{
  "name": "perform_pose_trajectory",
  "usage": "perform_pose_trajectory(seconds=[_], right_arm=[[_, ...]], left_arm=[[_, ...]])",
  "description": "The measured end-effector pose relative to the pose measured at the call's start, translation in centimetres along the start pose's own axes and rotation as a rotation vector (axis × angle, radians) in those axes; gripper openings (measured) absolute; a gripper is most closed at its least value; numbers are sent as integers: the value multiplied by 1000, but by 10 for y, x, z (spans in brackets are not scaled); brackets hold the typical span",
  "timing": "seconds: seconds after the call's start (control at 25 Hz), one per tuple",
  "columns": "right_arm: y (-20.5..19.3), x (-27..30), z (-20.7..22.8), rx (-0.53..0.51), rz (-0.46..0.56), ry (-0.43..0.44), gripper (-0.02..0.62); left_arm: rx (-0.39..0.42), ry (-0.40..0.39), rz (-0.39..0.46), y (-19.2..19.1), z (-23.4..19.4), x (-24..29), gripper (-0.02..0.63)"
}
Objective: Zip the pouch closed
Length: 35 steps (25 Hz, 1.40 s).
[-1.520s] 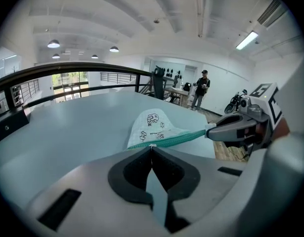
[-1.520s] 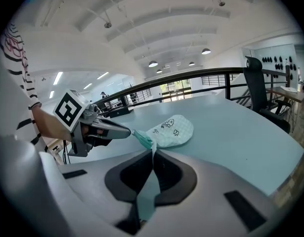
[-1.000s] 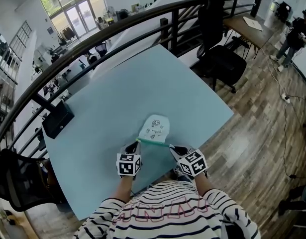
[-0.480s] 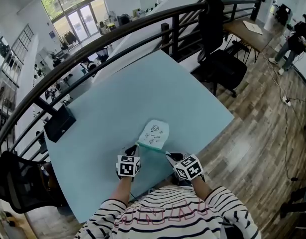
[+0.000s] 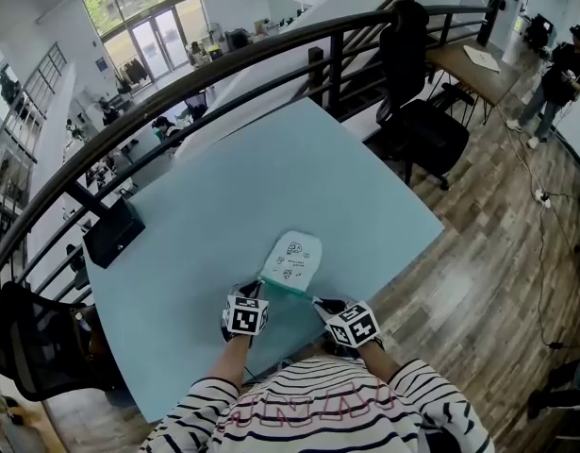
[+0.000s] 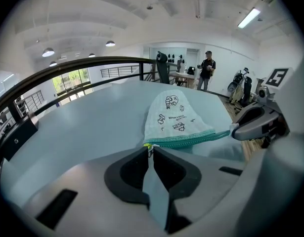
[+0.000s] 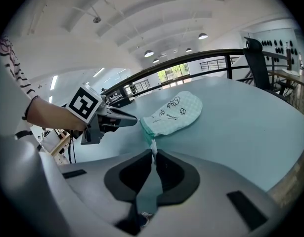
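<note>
A pale checked pouch (image 5: pixel 292 257) with cartoon prints lies on the light blue table (image 5: pixel 271 159), its teal zip edge (image 5: pixel 288 288) towards me. My left gripper (image 5: pixel 258 287) is shut on the zip's left end, where a yellow-green tab shows. My right gripper (image 5: pixel 318 301) is shut on the zip's right end. In the left gripper view the pouch (image 6: pixel 176 116) fans out beyond my shut left gripper (image 6: pixel 151 148), and the right gripper (image 6: pixel 236 129) pinches the far end. The right gripper view shows the pouch (image 7: pixel 174 112) past my right gripper (image 7: pixel 152 148), with the left gripper (image 7: pixel 134 120) at its corner.
A black box (image 5: pixel 110 232) sits at the table's left corner. A dark curved railing (image 5: pixel 223 64) runs behind the table, with a black office chair (image 5: pixel 420 125) at the right. The table's near edge is just below my grippers. A person (image 5: pixel 556 74) stands far right.
Both grippers have come a little nearer to me and lower, bringing the pouch's zip edge along. Both stay shut on it. The right gripper has edged leftward.
</note>
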State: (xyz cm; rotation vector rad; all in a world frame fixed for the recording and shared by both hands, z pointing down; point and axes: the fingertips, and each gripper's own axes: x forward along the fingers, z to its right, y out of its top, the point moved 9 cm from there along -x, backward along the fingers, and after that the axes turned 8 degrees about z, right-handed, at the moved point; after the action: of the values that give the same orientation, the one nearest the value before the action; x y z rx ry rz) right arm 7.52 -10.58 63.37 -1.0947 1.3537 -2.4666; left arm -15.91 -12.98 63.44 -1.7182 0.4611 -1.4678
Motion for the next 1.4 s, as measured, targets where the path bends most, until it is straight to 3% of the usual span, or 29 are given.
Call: perform_pose_trajectory(seconds=[0.36, 0.48, 0.56, 0.64, 1.2, 1.4], right_arm=[[-4, -8, 10, 68, 18, -59, 37], [-1, -12, 14, 80, 34, -93, 45], [3, -13, 16, 90, 51, -111, 87], [10, -13, 17, 95, 75, -126, 130], [73, -29, 9, 34, 287, -129, 129], [93, -42, 0, -8, 352, -82, 95]], left_arm=[[-91, 22, 10, -10, -5, -13, 28], [-116, 27, 54, -7, -6, -26, 28], [-127, 34, 100, -2, -7, -36, 28], [-128, 43, 143, 5, -8, -47, 28], [-97, 47, 346, 42, 5, -100, 28], [-91, 45, 394, 51, 10, -116, 28]])
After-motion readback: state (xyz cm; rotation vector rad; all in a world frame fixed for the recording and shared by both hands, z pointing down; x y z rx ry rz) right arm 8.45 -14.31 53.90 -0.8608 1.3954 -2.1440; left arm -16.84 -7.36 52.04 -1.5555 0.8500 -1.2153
